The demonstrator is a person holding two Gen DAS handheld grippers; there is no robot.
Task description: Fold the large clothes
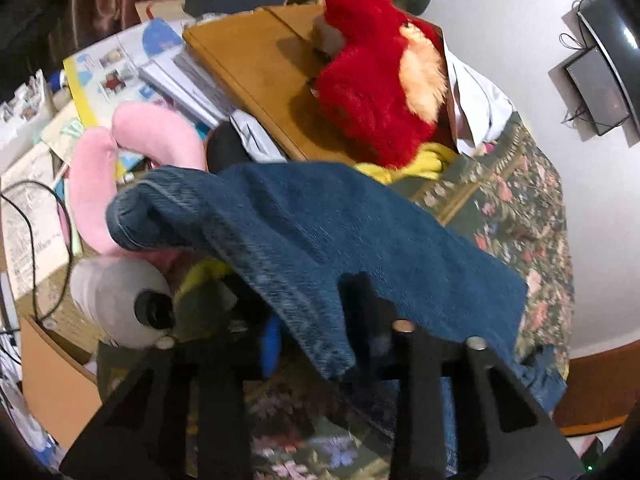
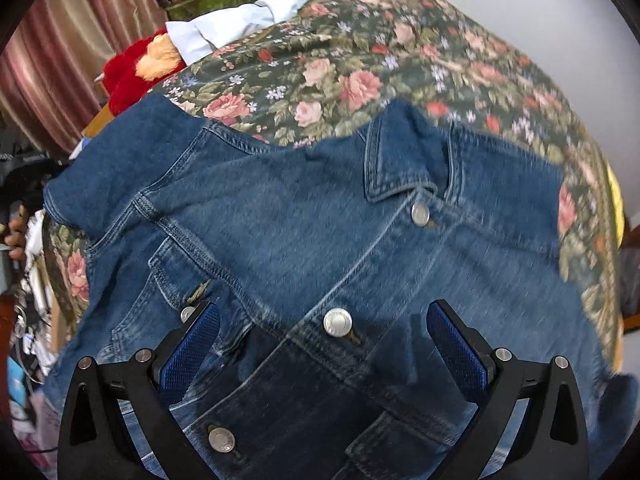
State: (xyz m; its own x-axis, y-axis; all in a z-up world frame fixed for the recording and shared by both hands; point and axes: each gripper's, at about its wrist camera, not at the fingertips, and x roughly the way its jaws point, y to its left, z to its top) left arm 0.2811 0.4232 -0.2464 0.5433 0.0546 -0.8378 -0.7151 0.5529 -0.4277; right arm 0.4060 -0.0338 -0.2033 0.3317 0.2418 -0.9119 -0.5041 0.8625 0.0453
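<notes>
Left gripper (image 1: 316, 344): jaws closed on a denim sleeve, draped across its fingers.
Left-wrist view only: pink neck pillow (image 1: 120, 172), red plush toy (image 1: 376, 92), wooden board (image 1: 256, 72).
Denim jacket (image 2: 304, 240): front up, buttoned, spread on the floral bedspread (image 2: 360, 60).
Right gripper (image 2: 324, 360): jaws wide, blue pads (image 2: 188, 352) over the placket, gripping nothing.

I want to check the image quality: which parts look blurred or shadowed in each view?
Left wrist view: the denim jacket is motion-smeared, and the left claw is dark. Right wrist view: the jacket's lower right smears, and shadow falls between the open fingers of the right claw.
</notes>
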